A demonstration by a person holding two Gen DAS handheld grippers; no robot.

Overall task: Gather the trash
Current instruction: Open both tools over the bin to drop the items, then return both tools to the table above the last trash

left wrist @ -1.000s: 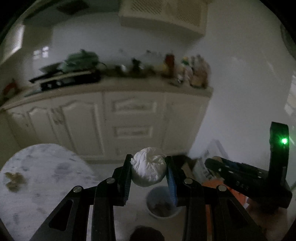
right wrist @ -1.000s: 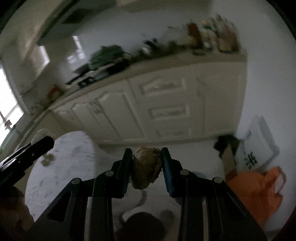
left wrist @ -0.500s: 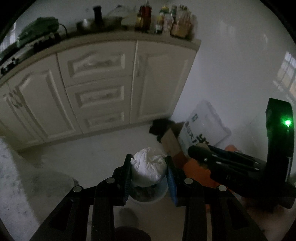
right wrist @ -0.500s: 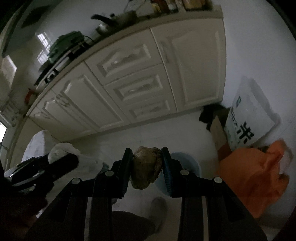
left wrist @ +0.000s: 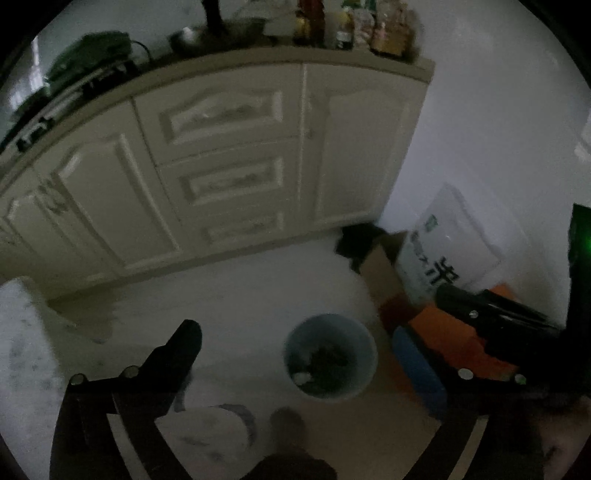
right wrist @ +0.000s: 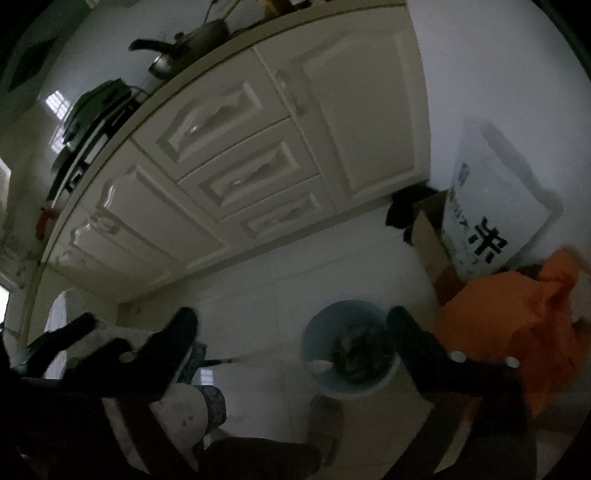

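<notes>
The blue bin stands on the white tiled floor below both hand-held grippers, and dark scraps with a small white lump lie inside it. The left hand-held gripper has just been opening and stands wide, with nothing between its jaws. The right hand-held gripper has also just been opening and stands equally wide and empty; its right finger overlaps the bin's rim in its own view.

Just right of the bin lies an orange plastic bag, and behind that a cardboard box with a white printed sack leaning on the wall. A cream cabinet with three drawers runs behind, well apart from the bin.

The left view shows bottles and jars on the desk's end and the marble tabletop at the left edge. The right view shows a dark kettle on the desk and a person's shoe beside the bin.
</notes>
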